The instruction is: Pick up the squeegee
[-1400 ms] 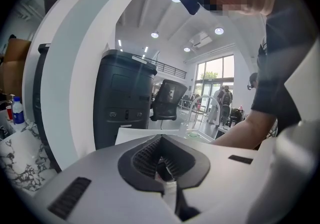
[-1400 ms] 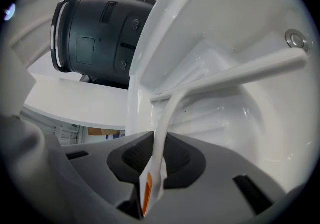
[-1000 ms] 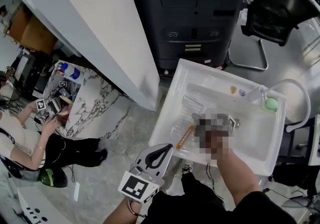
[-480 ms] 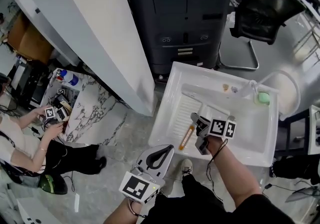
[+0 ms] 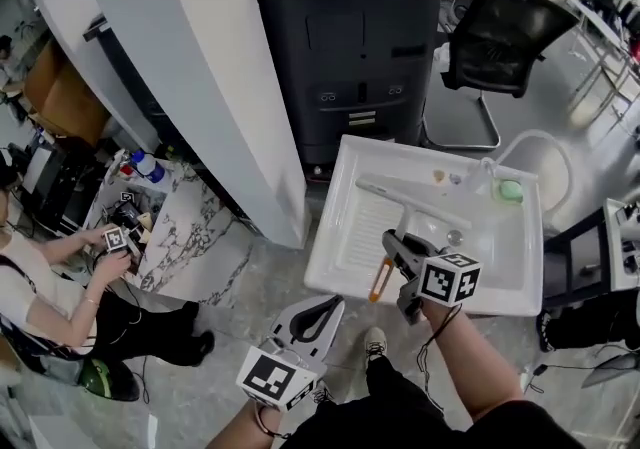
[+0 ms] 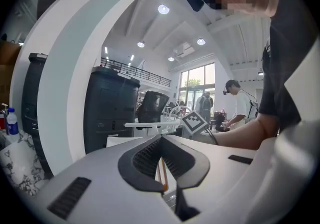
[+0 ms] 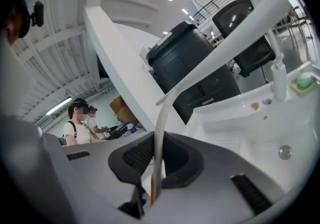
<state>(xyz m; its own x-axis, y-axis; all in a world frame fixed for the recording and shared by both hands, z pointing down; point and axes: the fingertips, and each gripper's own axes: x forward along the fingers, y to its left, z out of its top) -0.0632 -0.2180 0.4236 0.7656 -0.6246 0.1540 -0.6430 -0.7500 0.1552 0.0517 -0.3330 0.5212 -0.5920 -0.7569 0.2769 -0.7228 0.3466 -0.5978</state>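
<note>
One narrow grip, with a long blade hanging off it

Both pads of the right gripper (image 5: 396,249) were pinched close on the squeegee (image 5: 408,204) at its thin stem, just above the orange end, and the white blade was held tilted above the sink (image 5: 326,259). The left gripper (image 5: 318,313) sat closed and empty near the person's body, giving no support. The hold was far from the blade, so its weight could twist the stem between the pads. A slip would drop it into the basin, and a swing could knock the rim.
</note>
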